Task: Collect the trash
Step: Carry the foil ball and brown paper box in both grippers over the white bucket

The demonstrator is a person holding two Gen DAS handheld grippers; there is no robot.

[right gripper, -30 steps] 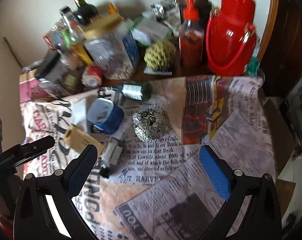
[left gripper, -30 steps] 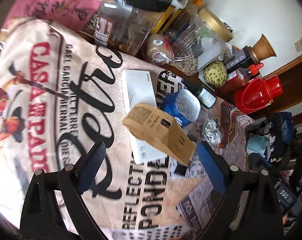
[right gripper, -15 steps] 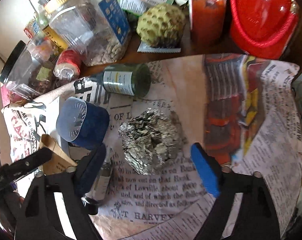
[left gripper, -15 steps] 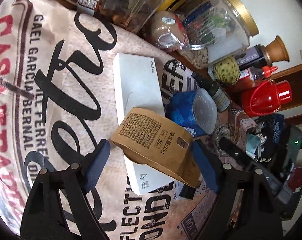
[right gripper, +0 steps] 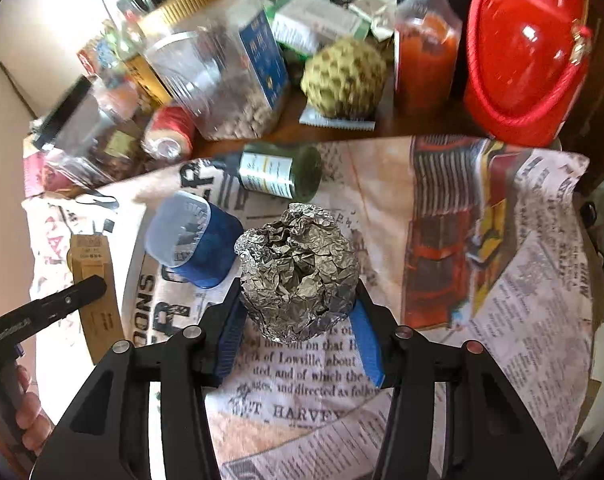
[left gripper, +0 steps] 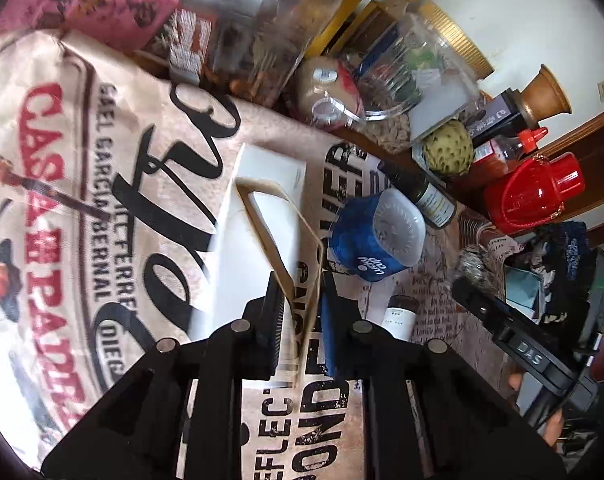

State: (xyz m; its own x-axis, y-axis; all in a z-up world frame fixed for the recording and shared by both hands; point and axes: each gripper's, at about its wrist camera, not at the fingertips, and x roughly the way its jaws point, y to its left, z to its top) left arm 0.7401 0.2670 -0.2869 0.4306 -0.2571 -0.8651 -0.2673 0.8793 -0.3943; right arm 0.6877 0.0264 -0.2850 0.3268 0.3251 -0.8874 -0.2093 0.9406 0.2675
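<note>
Both grippers are clamped on trash above the printed tablecloth [right gripper: 502,280], left gripper [left gripper: 300,312] pinching the flattened brown carton [left gripper: 280,232], right gripper [right gripper: 298,320] squeezing the foil ball [right gripper: 298,276], so lift straight, keep pressure even, clear the blue container [right gripper: 198,240].

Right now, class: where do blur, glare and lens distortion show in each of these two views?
Left wrist view: jars at top smear with motion blur; fisheye bends the tablecloth lettering. Right wrist view: foil ball sharp, glare spots on the red jug, clear jar blurred.
</note>
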